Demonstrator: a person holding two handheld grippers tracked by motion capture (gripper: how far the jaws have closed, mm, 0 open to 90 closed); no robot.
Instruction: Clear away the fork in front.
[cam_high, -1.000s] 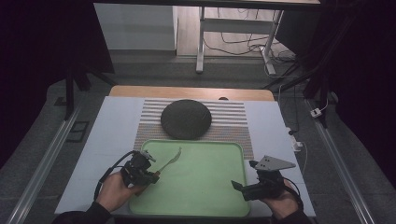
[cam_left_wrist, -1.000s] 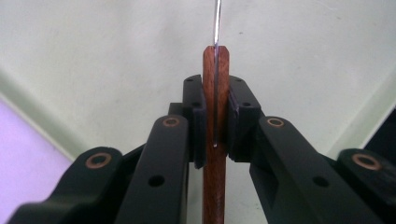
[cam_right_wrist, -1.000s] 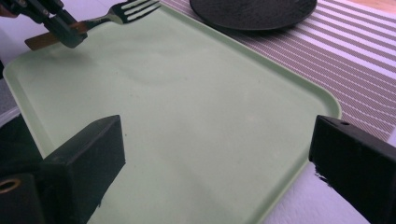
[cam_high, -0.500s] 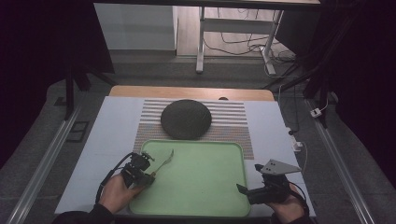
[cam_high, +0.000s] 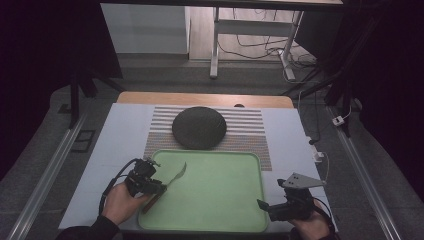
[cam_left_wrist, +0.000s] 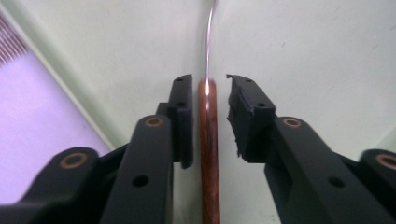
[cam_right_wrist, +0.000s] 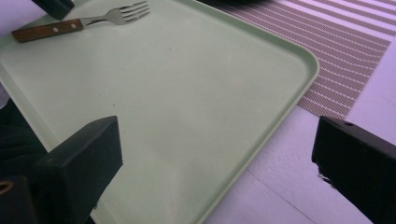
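Observation:
A fork (cam_high: 175, 172) with a brown wooden handle lies on the left part of a pale green tray (cam_high: 220, 200), tines pointing away from me. My left gripper (cam_high: 159, 186) sits low over the handle. In the left gripper view the handle (cam_left_wrist: 208, 149) runs up between the open jaws, with a narrow gap on each side. My right gripper (cam_high: 261, 204) is at the tray's near right corner, jaws wide open and holding nothing. From the right gripper view the fork (cam_right_wrist: 79, 24) lies across the tray (cam_right_wrist: 187, 116) at its far side.
A round black plate (cam_high: 199, 127) rests on a striped placemat (cam_high: 245, 125) just beyond the tray. Both lie on a pale sheet (cam_high: 120, 140) over a wooden table. Metal rails run along both sides, and cables trail on the floor behind.
My right gripper has drawn back to the right, off the tray toward its near right corner. The left gripper has barely shifted, and the fork now lies flatter on the tray.

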